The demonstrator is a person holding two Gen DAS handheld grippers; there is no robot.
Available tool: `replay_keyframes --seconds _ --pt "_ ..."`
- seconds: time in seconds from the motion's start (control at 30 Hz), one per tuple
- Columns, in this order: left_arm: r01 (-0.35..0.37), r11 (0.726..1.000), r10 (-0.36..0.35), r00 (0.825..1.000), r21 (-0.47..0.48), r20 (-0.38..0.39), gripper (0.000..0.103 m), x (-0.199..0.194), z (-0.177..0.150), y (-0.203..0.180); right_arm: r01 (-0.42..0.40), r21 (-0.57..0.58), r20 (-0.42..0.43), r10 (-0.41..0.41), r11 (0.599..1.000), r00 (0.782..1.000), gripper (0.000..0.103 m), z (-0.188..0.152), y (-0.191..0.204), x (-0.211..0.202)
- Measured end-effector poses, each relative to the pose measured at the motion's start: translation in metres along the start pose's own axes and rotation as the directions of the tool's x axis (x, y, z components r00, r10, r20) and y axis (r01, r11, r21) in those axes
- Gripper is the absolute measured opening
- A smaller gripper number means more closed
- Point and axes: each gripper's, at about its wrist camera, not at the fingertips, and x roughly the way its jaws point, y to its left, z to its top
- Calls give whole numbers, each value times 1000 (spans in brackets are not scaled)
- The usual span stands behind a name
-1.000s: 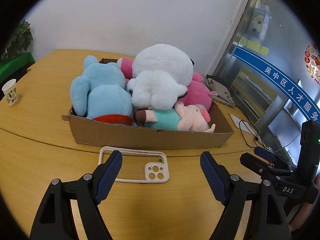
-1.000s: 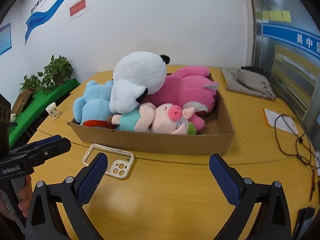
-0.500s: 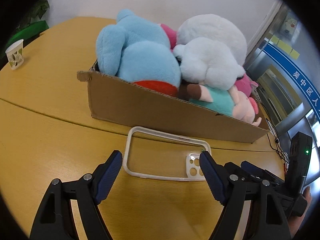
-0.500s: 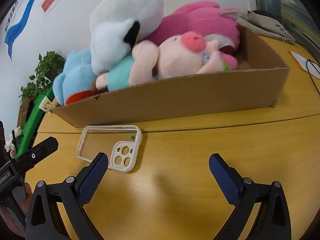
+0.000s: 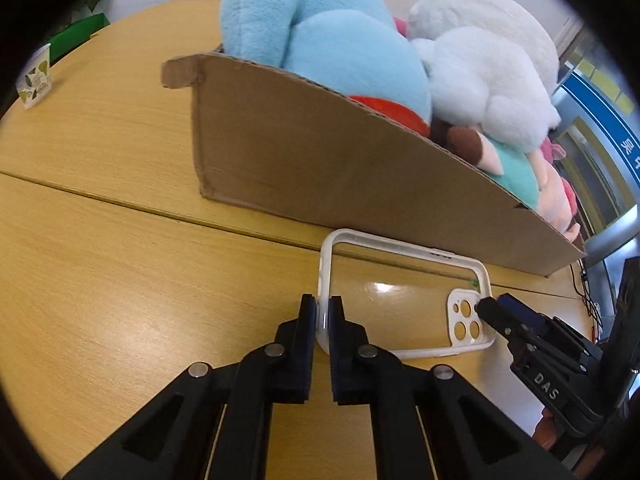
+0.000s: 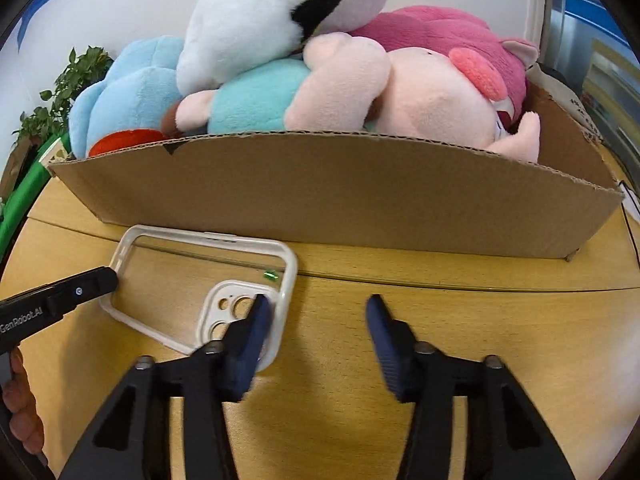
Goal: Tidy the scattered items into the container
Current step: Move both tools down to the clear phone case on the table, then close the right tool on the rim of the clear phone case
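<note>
A clear phone case (image 5: 400, 245) with a white rim lies flat on the wooden table, just in front of the cardboard box (image 5: 320, 160). My left gripper (image 5: 322, 312) is shut on the rim of its short end away from the camera cut-outs. At the camera end of the phone case (image 6: 200, 238), my right gripper (image 6: 318, 312) has its jaws closing. One finger is inside the case by the cut-outs and the other stands well outside, so the rim lies between them unpressed. The box (image 6: 340, 192) holds a blue plush (image 5: 340, 52), a white plush (image 5: 480, 60), a pig plush (image 6: 420, 96) and a pink plush (image 6: 440, 36).
A paper cup (image 5: 36, 80) stands far left on the table. Potted plants (image 6: 60, 96) are beyond the table's left edge. Black cables (image 5: 588, 292) lie to the right of the box. A seam (image 5: 120, 204) runs across the tabletop.
Both grippers came down toward the table and the phone case. The left one closed on the case's short rim. The right one's jaws narrowed around the camera end.
</note>
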Motion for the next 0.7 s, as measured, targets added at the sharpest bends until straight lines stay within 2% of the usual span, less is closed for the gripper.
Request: replay_keyframes --seconds 0.03,0.1,0.17,0.33,0.47,0.57,0.7 --pt "6 1000 -6 1000 8 3 5 0 -2 -3 -4 0 -6 4 1000 1000 34 1 0 0" --pt "3 1000 -3 1000 26 8 5 -1 -7 -10 -20 1 -18 20 1000 1000 15 1 0 -1" --pt "-4 999 3 1000 45 16 5 -4 -11 -17 -34 8 -26 34 999 999 9 1 -1 -2" --pt "23 997 -26 998 71 54 5 -22 -16 -33 -46 35 -19 46 998 999 8 -3 -10 -12" --pt "51 995 -60 992 86 110 6 -50 -7 -53 -53 43 61 51 998 997 8 2 -17 -44" --pt "65 987 -92 978 144 188 6 -81 5 -75 -61 45 152 54 997 987 8 14 -23 -83" --pt "72 970 -138 949 231 283 6 -111 37 -111 -47 27 269 38 999 962 8 42 -29 -130"
